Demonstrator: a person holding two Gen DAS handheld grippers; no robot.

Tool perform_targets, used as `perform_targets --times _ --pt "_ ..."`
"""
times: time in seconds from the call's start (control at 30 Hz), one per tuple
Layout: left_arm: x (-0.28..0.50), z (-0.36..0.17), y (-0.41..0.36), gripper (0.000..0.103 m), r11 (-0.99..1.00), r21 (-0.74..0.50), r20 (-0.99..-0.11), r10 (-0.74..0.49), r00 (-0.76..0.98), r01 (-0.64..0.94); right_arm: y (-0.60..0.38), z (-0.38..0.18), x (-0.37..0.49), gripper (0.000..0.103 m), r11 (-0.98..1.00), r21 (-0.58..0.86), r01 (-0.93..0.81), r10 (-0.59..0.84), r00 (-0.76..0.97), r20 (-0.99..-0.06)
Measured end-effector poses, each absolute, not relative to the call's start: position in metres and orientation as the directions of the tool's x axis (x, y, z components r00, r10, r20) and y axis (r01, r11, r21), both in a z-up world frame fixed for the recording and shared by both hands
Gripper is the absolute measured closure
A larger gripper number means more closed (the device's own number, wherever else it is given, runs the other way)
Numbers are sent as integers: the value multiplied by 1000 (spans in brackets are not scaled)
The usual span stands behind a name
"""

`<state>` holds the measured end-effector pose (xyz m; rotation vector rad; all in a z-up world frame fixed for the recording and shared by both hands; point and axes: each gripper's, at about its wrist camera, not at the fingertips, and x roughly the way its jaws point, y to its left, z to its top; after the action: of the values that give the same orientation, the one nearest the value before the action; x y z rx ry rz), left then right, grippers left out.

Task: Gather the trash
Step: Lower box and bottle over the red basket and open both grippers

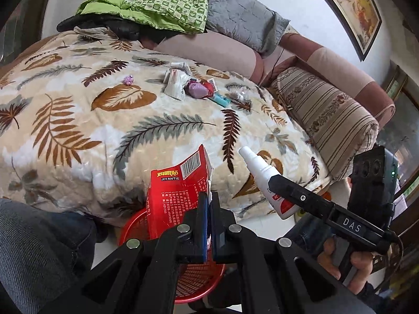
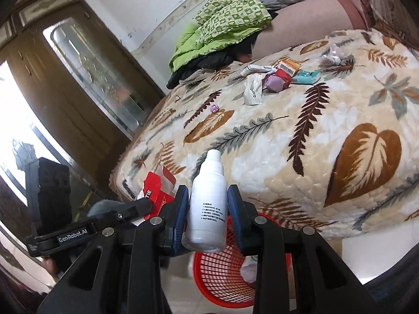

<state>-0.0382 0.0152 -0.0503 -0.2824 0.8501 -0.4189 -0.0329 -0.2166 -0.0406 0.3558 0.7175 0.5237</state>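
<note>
1. The left gripper [image 1: 209, 204] is clamped on a torn red packet [image 1: 180, 188], held above a red basket [image 1: 199, 285] on the floor by the bed.
2. The right gripper [image 2: 208, 204] grips a white bottle [image 2: 208, 209] by its sides, nozzle pointing away, just above the same basket.
3. More trash [image 1: 188, 83] lies in a small heap well back on the leaf-patterned blanket [image 1: 104, 120]: wrappers, small boxes, a purple piece.
4. Pillows and folded quilts sit behind the heap.

One red basket [image 2: 222, 274], one white bottle [image 2: 208, 209], one red packet [image 1: 180, 191] and two grippers are showing.
</note>
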Motion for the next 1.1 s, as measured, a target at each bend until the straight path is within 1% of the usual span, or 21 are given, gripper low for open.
perform_targets --times 0.1,0.17,0.3,0.7,0.83,1.1 --pt "-39 -55 12 103 895 -379 -684 -441 581 234 -212 -41 -35 73 839 429 -335 536 644 -546" --pt "-40 -60 8 103 911 -347 -709 -410 574 221 -206 -45 -34 73 865 379 -329 499 644 -580" --pt "-40 -66 7 103 916 -337 -729 -400 556 217 -200 -56 -30 73 874 360 -326 486 614 -622" --pt "-35 -77 6 103 914 -353 -762 -404 506 200 -194 -78 -21 73 874 374 -310 486 537 -690" --pt "-34 -80 5 103 912 -359 -771 -409 487 198 -196 -82 -17 73 873 387 -296 487 524 -699" --pt "-27 -95 -3 103 899 -385 -804 -437 402 209 -195 -91 -13 73 873 398 -281 487 487 -725"
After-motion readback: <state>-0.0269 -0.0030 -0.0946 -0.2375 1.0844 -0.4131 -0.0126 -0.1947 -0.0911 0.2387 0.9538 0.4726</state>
